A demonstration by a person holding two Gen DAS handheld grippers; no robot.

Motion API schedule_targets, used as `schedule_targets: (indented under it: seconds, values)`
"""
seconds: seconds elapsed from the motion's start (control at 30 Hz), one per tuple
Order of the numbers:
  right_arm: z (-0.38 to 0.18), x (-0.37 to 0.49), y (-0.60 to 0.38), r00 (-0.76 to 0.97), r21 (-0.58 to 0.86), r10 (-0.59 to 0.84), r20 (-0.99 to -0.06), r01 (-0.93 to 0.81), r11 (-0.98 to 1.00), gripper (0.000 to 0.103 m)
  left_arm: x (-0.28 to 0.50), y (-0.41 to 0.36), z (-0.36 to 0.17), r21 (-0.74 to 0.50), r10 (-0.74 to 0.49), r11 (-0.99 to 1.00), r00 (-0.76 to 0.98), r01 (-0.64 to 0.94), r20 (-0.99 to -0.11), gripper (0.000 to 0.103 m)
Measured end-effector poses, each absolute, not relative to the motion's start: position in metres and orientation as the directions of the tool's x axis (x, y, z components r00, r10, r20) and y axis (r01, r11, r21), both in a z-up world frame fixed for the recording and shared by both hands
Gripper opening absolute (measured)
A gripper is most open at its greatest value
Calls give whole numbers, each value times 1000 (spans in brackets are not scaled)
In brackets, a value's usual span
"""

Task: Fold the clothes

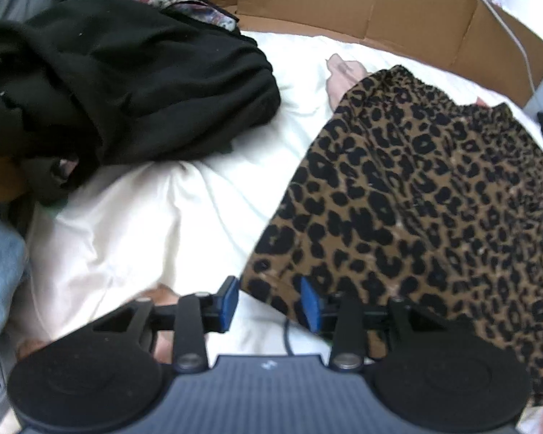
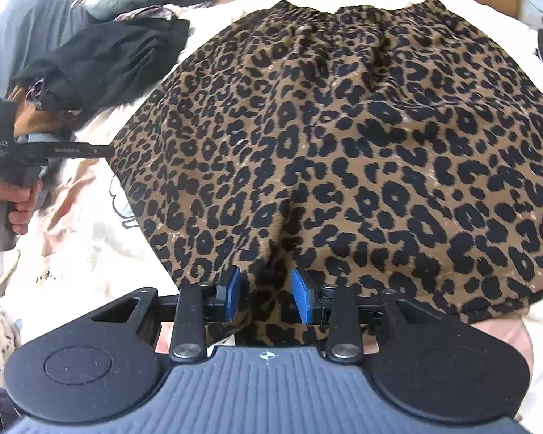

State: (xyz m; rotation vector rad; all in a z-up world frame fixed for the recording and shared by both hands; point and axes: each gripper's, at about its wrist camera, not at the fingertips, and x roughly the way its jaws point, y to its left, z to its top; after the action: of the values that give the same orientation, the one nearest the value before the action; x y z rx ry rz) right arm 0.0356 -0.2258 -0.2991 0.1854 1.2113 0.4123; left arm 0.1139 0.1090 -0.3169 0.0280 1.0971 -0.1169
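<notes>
Skirt (image 2: 344, 137): leopard print, spread on white bed (image 1: 134, 224)
Right gripper (image 2: 266, 296): jaws holding skirt hem
Left gripper (image 1: 269, 302): jaws parted, gripping nothing

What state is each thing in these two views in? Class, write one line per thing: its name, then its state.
Leopard-print skirt: spread flat on the white bedding, waistband at the far end.
Black clothes: heaped, unfolded, apart from the skirt.
White bedding: rumpled.
Cardboard: standing along the bed's far edge.
Left gripper: jaws open at the skirt's hem corner.
Right gripper: jaws around a bunch of hem; grip unclear.
</notes>
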Motion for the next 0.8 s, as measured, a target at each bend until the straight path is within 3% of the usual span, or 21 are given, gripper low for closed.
schedule_targets:
  seconds: [0.2,0.3,0.37,0.43,0.57,0.73,0.8]
  values:
    - [-304,33,-231,281,339,384,-880,-196,920,35,122,116,-339,-37,-81,994,460,104,-884,41]
    - [-307,33,-231,274,336,379,-884,-192,922,35,121,119,-347,-64,-104,993,466,100,-879,31]
    - [-309,33,-231,269,334,376,-887,-189,923,35,118,122,-349,-106,-136,990,471,89,-872,30]
    - [-309,33,-231,268,331,373,-888,-189,924,35,116,125,-352,-148,-167,986,476,77,-864,36]
    - [-309,32,-231,267,327,369,-890,-188,926,35,118,133,-353,-198,-208,978,478,72,-853,36]
    - [-312,29,-230,270,323,364,-892,-183,928,35,115,132,-351,-174,-188,982,497,75,-847,36]
    - [-314,28,-231,266,323,363,-893,-182,929,35,115,134,-350,-178,-187,982,500,67,-846,22]
